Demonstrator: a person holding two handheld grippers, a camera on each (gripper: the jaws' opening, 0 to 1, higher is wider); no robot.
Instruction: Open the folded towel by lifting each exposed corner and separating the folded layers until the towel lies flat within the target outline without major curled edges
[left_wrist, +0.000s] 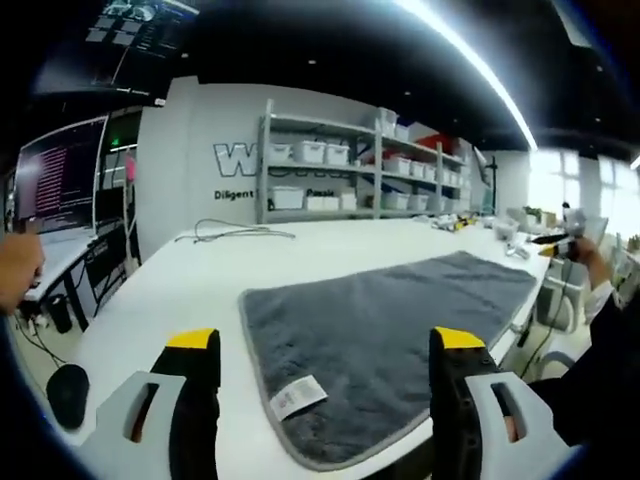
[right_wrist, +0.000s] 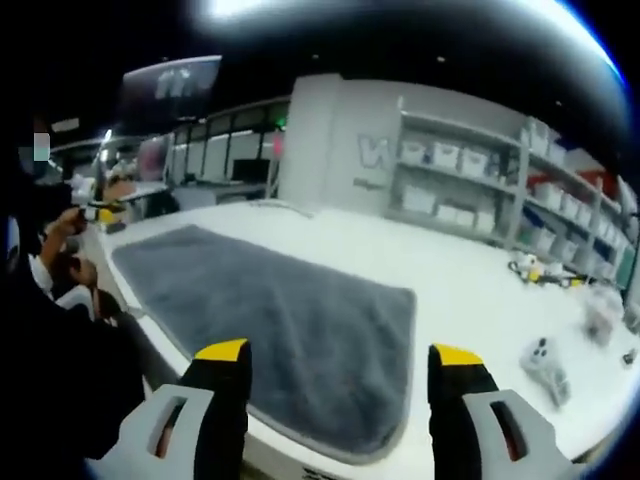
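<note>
A grey towel (left_wrist: 400, 330) lies spread flat on the white table (left_wrist: 180, 290), with a white label (left_wrist: 297, 397) near its closest corner. My left gripper (left_wrist: 330, 345) hovers above that corner, open, its yellow-tipped jaws apart with nothing between them. In the right gripper view the same towel (right_wrist: 290, 320) stretches away to the left over the table (right_wrist: 470, 290). My right gripper (right_wrist: 340, 355) is open above the towel's near right corner, holding nothing. Both jaws stand clear of the cloth.
Shelves with white bins (left_wrist: 340, 170) line the back wall. A cable (left_wrist: 230, 233) lies on the far table. Monitors (left_wrist: 60, 175) and a black mouse (left_wrist: 68, 393) are at left. A person (right_wrist: 60, 300) sits beside the table. Small objects (right_wrist: 545, 365) rest at right.
</note>
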